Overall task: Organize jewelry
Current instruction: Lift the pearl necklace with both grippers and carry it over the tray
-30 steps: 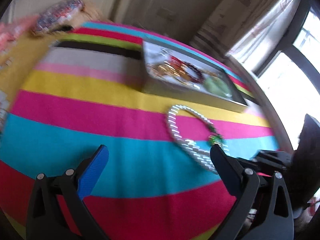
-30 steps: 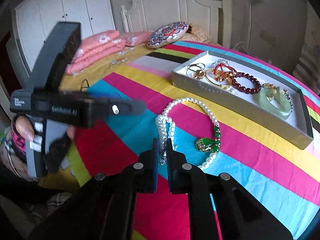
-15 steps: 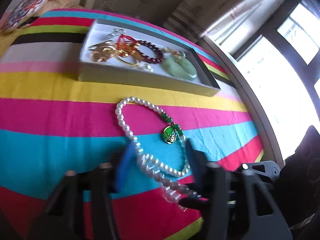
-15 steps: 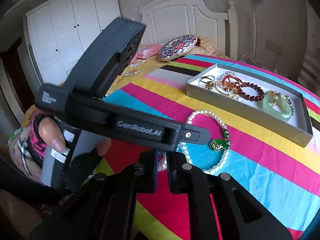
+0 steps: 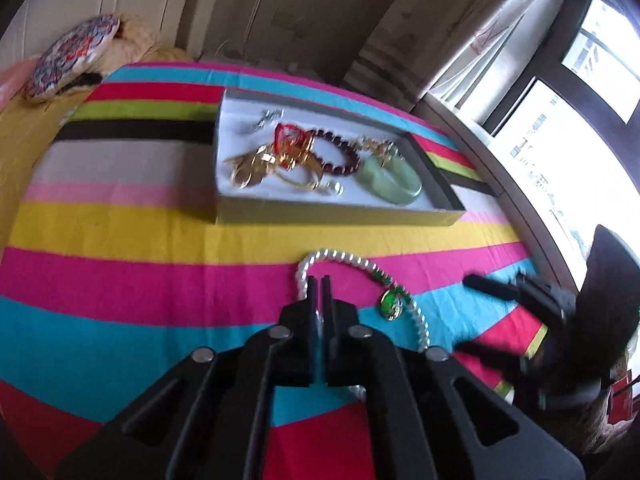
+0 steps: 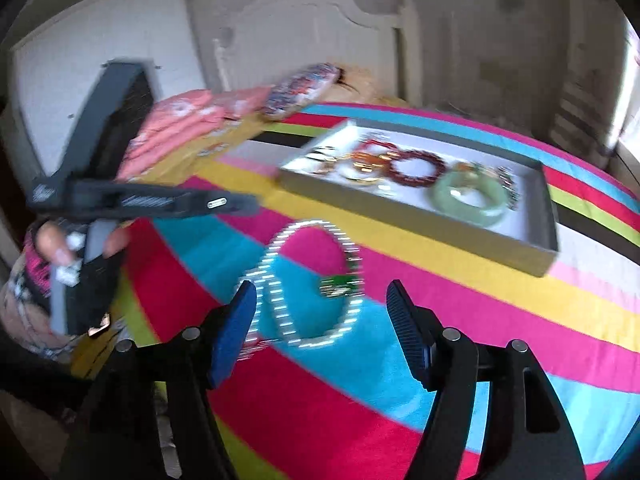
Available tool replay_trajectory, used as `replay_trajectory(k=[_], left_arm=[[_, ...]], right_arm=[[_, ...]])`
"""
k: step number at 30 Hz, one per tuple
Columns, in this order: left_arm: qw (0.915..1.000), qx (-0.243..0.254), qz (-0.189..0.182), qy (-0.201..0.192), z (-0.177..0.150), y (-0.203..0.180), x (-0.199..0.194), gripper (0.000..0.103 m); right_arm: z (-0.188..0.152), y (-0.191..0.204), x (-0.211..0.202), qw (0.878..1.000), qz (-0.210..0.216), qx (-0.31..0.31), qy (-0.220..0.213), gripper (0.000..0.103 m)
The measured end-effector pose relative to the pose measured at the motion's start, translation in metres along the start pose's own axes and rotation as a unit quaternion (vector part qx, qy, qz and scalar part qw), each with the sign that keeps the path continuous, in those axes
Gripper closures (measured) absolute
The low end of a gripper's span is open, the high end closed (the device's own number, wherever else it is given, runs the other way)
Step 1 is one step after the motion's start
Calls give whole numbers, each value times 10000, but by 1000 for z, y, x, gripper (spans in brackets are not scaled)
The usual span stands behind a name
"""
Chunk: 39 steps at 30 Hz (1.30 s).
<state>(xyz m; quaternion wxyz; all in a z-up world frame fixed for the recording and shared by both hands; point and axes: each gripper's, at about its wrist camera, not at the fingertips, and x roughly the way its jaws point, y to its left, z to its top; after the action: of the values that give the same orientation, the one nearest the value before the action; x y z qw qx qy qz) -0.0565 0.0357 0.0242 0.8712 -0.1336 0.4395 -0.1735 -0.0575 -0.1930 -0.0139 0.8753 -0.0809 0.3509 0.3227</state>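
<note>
With the left claw [image 5: 319,280] pressed together on the near strand of the pearl necklace [image 5: 344,258], which lies on the striped bedspread [image 5: 120,280] just short of the grey tray [image 5: 340,214], the lift should be slow and high. Right claw [image 6: 320,312] is spread apart, empty, hovering over the loop. Judgement: clear the tray's near wall, mind the green pendant [image 5: 391,302] swinging.
</note>
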Motion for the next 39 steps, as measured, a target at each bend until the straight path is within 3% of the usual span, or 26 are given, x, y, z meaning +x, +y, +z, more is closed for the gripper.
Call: replay_trajectory(k=[1, 2, 3, 6, 9, 13, 14, 16, 17, 18, 19, 20, 21, 31, 39], left_arm=[[10000, -45, 1, 19, -3, 0, 1, 60], [9999, -110, 30, -27, -7, 0, 0, 34], [9998, -120, 97, -97, -12, -2, -1, 29], [9990, 287, 349, -24, -25, -16, 3, 29], [9925, 953, 759, 39, -37, -38, 13, 29], [9872, 1267, 966, 124, -43, -49, 29, 29], [9862, 1326, 982, 97, -43, -50, 31, 30], [9870, 1395, 787, 108, -44, -54, 30, 48], [9877, 1456, 548, 148, -44, -55, 29, 68], [9878, 1477, 461, 181, -45, -56, 28, 79], [9870, 1534, 452, 172, -46, -57, 27, 80], [9860, 1592, 486, 132, -47, -59, 26, 92], [9846, 1653, 560, 98, -48, -60, 25, 96], [9782, 1904, 727, -400, -38, -75, -4, 96], [9719, 2083, 839, -705, -7, -93, -25, 96]], right_arm=[[3, -3, 5, 9999, -93, -48, 76, 39], [7, -5, 11, 9997, -163, -108, 159, 42], [11, -7, 17, 9994, -206, -154, 232, 44], [18, -9, 34, 9986, -222, -226, 424, 47], [26, -2, 50, 9974, -193, -408, 561, 47], [33, 11, 69, 9941, -250, -748, 746, 52], [33, 12, 73, 9932, -251, -775, 830, 58], [35, 10, 80, 9927, -214, -791, 890, 70], [35, 10, 79, 9926, -216, -826, 867, 84], [34, 11, 77, 9920, -286, -876, 862, 94], [33, 12, 76, 9920, -325, -887, 832, 94], [30, 11, 73, 9928, -326, -874, 751, 94], [28, 11, 70, 9931, -377, -879, 677, 94], [42, 6, 10, 9915, -865, -940, -232, 94], [62, -1, -15, 9888, -1031, -925, -559, 94]])
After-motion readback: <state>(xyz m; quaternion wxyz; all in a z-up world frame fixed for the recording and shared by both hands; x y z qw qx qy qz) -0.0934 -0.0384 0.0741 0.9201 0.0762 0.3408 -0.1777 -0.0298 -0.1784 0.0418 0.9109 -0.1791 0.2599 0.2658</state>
